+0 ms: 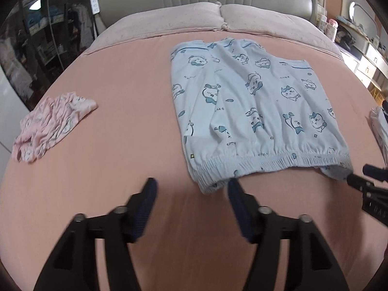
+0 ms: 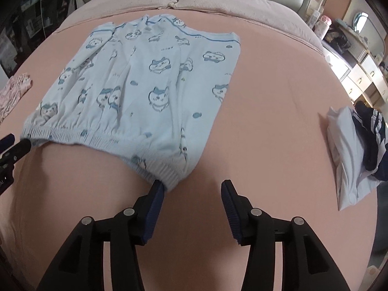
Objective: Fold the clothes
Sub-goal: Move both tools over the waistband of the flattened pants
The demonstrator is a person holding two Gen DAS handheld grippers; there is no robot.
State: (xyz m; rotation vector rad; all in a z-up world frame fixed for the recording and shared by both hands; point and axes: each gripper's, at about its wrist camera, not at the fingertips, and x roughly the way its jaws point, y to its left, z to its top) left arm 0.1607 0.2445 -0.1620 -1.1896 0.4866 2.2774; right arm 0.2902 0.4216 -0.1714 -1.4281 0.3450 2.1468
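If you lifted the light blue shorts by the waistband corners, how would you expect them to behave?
The blue shorts would probably hang limp, since the thin cloth lies flat and creased on the bed. The gathered waistband may stretch and sag between the left gripper and the right gripper. They look light.

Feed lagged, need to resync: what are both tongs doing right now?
Left tongs: open, empty, at the near left corner of the blue shorts.
Right tongs: open, empty, at the shorts' near right corner.
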